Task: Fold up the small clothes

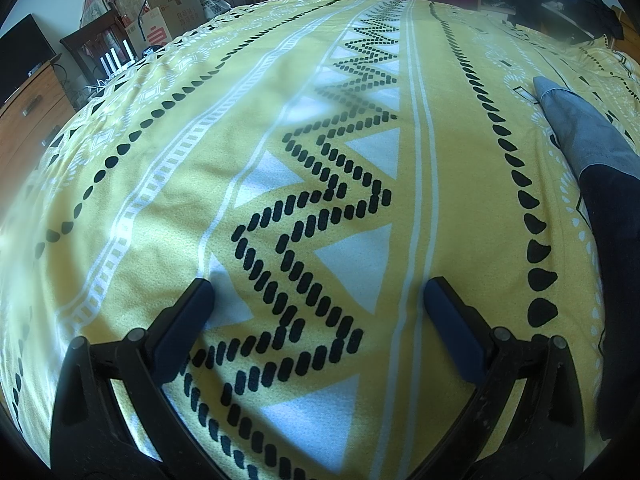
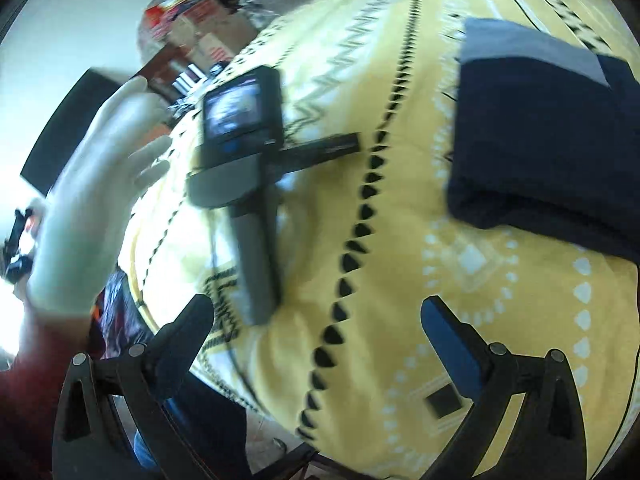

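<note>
Yellow patterned bedspread (image 1: 208, 184) bears the folded dark garment (image 2: 540, 140) ahead-right of the open, empty right hand-held gripper (image 2: 316, 320), while the left hand-held gripper (image 1: 318, 300), also open, lies unheld and could slide.

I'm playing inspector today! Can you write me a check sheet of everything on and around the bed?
Surface: yellow patterned bedspread with black zigzags and white stripes, mostly bare.
Job's things: one folded garment, dark navy with a grey-blue band, lying flat on the bedspread.
Clutter: nothing seen on the bedspread besides the gear.
Grippers: left gripper open, empty, and lying on the bedspread in the right wrist view; a gloved hand is beside it, apart. Right gripper open, empty, above the bedspread.
Cables: tangle of wires off the bed's far left edge.
Surroundings: stacked cardboard boxes, wooden dresser, dark screen.
</note>
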The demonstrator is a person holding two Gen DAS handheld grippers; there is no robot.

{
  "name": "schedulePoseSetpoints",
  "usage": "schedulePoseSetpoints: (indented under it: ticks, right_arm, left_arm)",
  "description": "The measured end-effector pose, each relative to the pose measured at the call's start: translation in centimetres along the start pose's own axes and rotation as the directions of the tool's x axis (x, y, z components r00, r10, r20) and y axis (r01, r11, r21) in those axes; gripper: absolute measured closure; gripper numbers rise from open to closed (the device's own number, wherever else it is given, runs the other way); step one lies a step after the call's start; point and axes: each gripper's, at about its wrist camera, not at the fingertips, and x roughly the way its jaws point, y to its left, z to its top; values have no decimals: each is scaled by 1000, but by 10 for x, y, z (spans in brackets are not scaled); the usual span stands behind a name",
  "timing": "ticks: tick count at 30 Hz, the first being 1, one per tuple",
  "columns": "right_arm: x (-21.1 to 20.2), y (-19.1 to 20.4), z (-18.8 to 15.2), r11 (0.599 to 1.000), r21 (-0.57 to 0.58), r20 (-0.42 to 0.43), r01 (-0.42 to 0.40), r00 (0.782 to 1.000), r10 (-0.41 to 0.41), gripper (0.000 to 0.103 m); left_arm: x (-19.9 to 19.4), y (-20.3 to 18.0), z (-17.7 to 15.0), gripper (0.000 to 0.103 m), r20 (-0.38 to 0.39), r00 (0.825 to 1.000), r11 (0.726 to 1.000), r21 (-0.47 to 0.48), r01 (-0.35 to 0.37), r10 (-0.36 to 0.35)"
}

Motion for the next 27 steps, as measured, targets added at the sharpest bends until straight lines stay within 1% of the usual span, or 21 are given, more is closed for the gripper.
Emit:
schedulePoseSetpoints:
  ticks: [2, 3, 5, 8, 12, 16, 19, 27]
  right_arm:
    - [-2, -4, 4, 1000, 10, 14, 2, 1000, -2, 0]
    - [3, -3, -5, 1000, 13, 21, -1, 1000, 1, 0]
    - [-2, -8, 2, 1000, 28, 27, -13, 1000, 12, 0]
    - [7, -12, -7, 999, 43, 30, -28, 999, 27, 0]
    - [18, -17, -8, 998, 52, 26, -45, 999, 44, 0]
    - [13, -22, -5, 998, 53, 46, -42, 998, 40, 0]
    - [10, -24, -5, 998, 53, 56, -37, 998, 34, 0]
    - [10, -32, -10, 997, 76, 54, -17, 998, 13, 0]
  left_arm:
    - [0, 0, 0, 0, 0, 1000, 1000, 0, 0, 0]
    - [0, 0, 0, 0, 0, 1000, 1000, 0, 0, 0]
    - [0, -1, 0, 0, 0, 1000, 1000, 2, -3, 3]
    - [2, -4, 0, 0, -5, 1000, 1000, 21, -23, 23]
    - [3, -2, 0, 0, -10, 1000, 1000, 11, -12, 12]
    - [3, -6, 0, 0, -4, 1000, 999, 25, -28, 28]
    - [4, -1, 0, 0, -9, 1000, 1000, -2, 9, -10]
    - [3, 1, -3, 0, 3, 1000, 1000, -2, 30, -30]
